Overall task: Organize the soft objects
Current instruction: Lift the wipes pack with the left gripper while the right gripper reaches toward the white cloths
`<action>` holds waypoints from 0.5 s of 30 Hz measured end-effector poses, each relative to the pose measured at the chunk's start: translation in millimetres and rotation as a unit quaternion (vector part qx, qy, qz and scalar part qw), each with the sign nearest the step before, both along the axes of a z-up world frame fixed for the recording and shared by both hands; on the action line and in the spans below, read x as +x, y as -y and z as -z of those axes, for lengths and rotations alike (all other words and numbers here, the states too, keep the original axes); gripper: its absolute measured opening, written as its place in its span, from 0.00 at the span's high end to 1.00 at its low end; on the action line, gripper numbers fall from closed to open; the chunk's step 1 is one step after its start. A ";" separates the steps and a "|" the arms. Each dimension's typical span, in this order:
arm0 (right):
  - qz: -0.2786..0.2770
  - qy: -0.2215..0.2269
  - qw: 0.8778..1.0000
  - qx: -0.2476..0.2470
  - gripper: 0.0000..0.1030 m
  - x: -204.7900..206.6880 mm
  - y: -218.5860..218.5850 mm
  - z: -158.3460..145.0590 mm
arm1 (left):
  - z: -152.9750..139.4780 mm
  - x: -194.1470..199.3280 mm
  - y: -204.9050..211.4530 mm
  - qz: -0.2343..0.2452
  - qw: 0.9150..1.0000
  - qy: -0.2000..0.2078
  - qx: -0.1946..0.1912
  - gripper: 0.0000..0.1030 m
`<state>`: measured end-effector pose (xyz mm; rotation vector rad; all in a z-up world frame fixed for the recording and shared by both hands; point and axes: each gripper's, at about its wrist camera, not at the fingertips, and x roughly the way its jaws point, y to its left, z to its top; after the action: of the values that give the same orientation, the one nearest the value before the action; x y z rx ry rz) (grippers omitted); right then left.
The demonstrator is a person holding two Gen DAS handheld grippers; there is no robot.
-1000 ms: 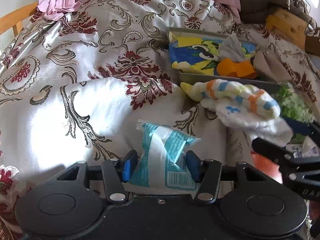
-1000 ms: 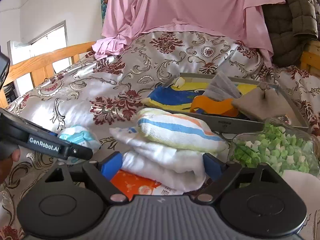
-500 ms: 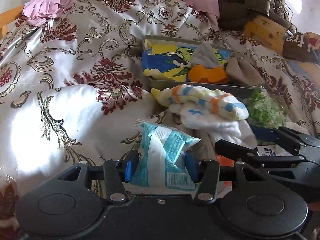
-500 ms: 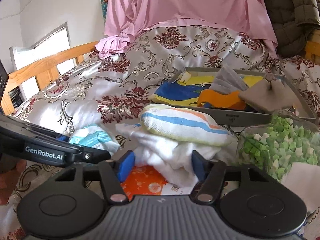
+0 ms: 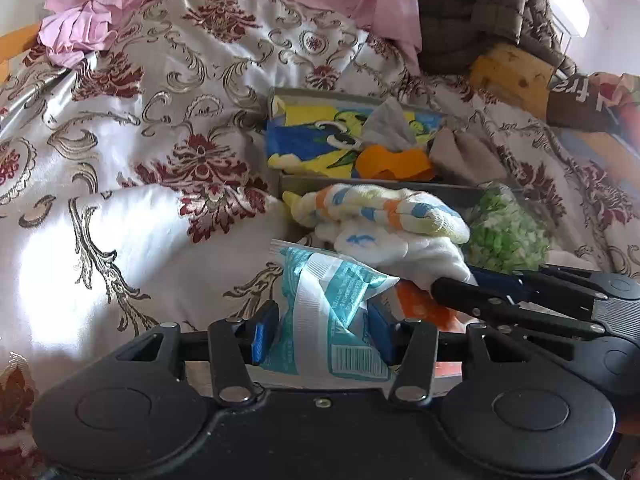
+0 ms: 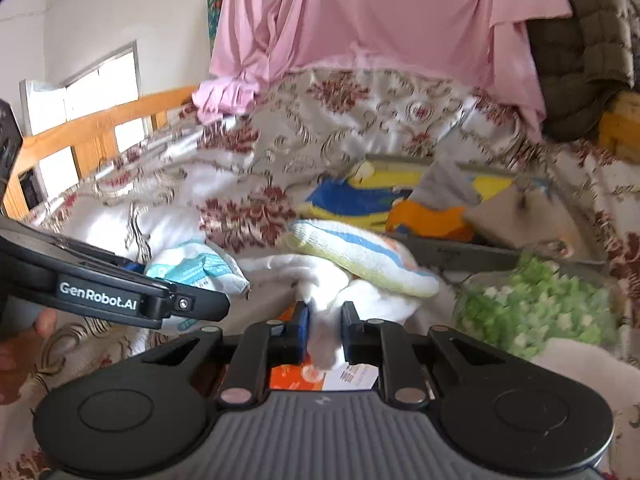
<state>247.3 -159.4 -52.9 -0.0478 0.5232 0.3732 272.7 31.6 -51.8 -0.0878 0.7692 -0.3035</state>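
A bed fills both views, covered by a shiny cream bedspread (image 5: 168,128) with dark red flowers and grey scrolls; a wooden bed rail (image 6: 100,128) runs along its left edge below a bright window. One pink sheet (image 6: 360,20) hangs down over the head end, with a dark quilted blanket (image 5: 472,16) bunched in the far right corner.

Toward the middle of the bed lies one shallow grey tray (image 5: 400,190). It holds a blue-and-yellow cartoon cloth (image 5: 304,144), a grey cloth (image 5: 390,124), an orange cloth (image 5: 394,162) and a tan cloth (image 5: 464,152).

Against the tray's near wall sits one striped rolled towel (image 5: 380,210) on top of a white cloth (image 6: 360,296). Beside them to the right is one clear bag of green and white bits (image 6: 540,308).

The right gripper (image 6: 323,334) is clenched on a fold of the white cloth, above an orange packet (image 6: 292,376). The left gripper (image 5: 320,328) grasps one teal-and-white soft pack (image 5: 320,304), held upright between its blue pads near the bed's front edge.
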 end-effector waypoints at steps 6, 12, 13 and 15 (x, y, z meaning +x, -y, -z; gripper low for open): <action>0.006 0.034 0.999 0.032 0.83 -27.6 17.3 -25.4 | -18.1 -13.8 -2.4 -0.001 0.999 0.036 -0.028 0.50; -0.010 0.066 0.994 0.084 0.83 -65.7 36.5 -54.6 | -35.0 -30.9 -6.1 -0.012 0.997 0.053 -0.046 0.50; -0.010 0.066 0.994 0.084 0.83 -65.7 36.5 -54.6 | -37.1 -33.4 -6.5 -0.014 0.997 0.055 -0.048 0.50; -0.009 0.069 0.993 0.095 0.83 -69.1 41.6 -58.7 | -41.4 -38.2 -8.2 -0.019 0.997 0.059 -0.052 0.50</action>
<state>178.2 -201.0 5.7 0.1041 0.3487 0.4328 234.5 39.8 -10.4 -0.1803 0.6343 -0.3091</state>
